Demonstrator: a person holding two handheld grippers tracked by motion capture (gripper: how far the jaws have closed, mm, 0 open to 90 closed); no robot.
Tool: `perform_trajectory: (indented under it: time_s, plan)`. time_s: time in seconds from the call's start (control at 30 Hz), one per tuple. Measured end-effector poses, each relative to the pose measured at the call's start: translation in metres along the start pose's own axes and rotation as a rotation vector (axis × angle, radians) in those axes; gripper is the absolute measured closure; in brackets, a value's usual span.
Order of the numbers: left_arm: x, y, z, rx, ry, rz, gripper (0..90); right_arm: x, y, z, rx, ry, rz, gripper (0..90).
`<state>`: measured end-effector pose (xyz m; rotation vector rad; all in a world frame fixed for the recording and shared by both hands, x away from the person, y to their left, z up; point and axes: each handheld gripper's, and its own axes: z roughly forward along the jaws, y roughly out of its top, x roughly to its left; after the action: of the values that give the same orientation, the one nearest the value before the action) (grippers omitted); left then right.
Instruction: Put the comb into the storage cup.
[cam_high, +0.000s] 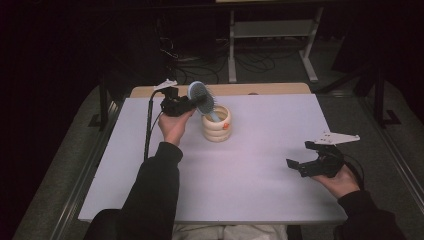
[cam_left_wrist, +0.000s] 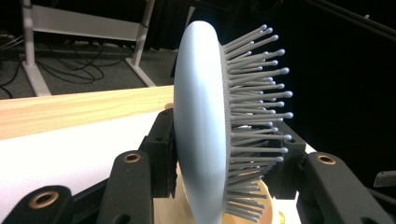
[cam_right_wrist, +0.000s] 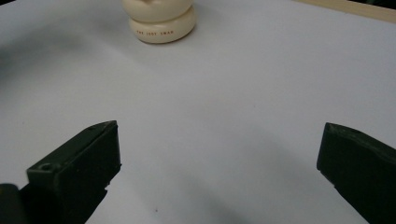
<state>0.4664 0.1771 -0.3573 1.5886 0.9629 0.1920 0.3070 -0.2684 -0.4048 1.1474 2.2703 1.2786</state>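
Note:
A pale blue hairbrush with grey bristles stands head-up over a cream ringed cup at the far middle-left of the white table, its handle reaching down into the cup's mouth. My left gripper is shut on the hairbrush; in the left gripper view the jaws clamp the brush head from its smooth back and its bristle side, with the cup just below. My right gripper rests open near the right edge, nothing between its jaws, with the cup far ahead of it.
The white table top has a wooden strip along its far edge. Behind it on the dark floor stand a white metal frame and loose cables. The person's sleeves enter from the bottom.

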Motion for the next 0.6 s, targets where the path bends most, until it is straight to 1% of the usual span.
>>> perform_trajectory:
  time_s: [0.17,0.27,0.3,0.33,0.37,0.4,0.47,0.5,0.6]
  plan:
    - [0.0030,-0.0003,-0.0007,0.004,0.007,-0.011,51.1,-0.0001,-0.0008,0.0009,0.004,0.001,0.001,0.0]
    - [0.0039,-0.0009,-0.0022,0.002,0.015,-0.007,46.5,-0.0003,-0.0016,0.0021,0.011,0.001,0.000,0.0]
    - [0.0036,-0.0015,-0.0028,-0.006,0.017,-0.015,43.3,-0.0001,-0.0016,0.0022,0.012,0.001,-0.001,0.0]
    - [0.0035,-0.0017,-0.0034,-0.015,0.017,-0.030,38.1,-0.0001,-0.0016,0.0022,0.011,0.002,0.000,0.0]
    - [0.0032,-0.0012,-0.0038,-0.018,0.016,-0.044,29.3,-0.0002,-0.0015,0.0020,0.010,0.003,0.001,0.0]
    - [0.0023,-0.0005,-0.0049,-0.016,0.016,-0.045,22.8,-0.0003,-0.0015,0.0019,0.008,0.002,0.002,0.0]
    - [0.0001,0.0007,-0.0062,-0.001,0.042,-0.022,13.4,-0.0005,-0.0015,0.0016,0.006,0.002,0.002,0.0]
    - [-0.0001,0.0009,-0.0069,0.008,0.047,-0.018,10.2,-0.0004,-0.0015,0.0014,0.006,0.002,0.002,0.0]
    - [0.0041,0.0008,-0.0097,0.046,0.034,-0.041,0.7,-0.0002,-0.0015,0.0011,0.004,0.003,0.001,0.0]
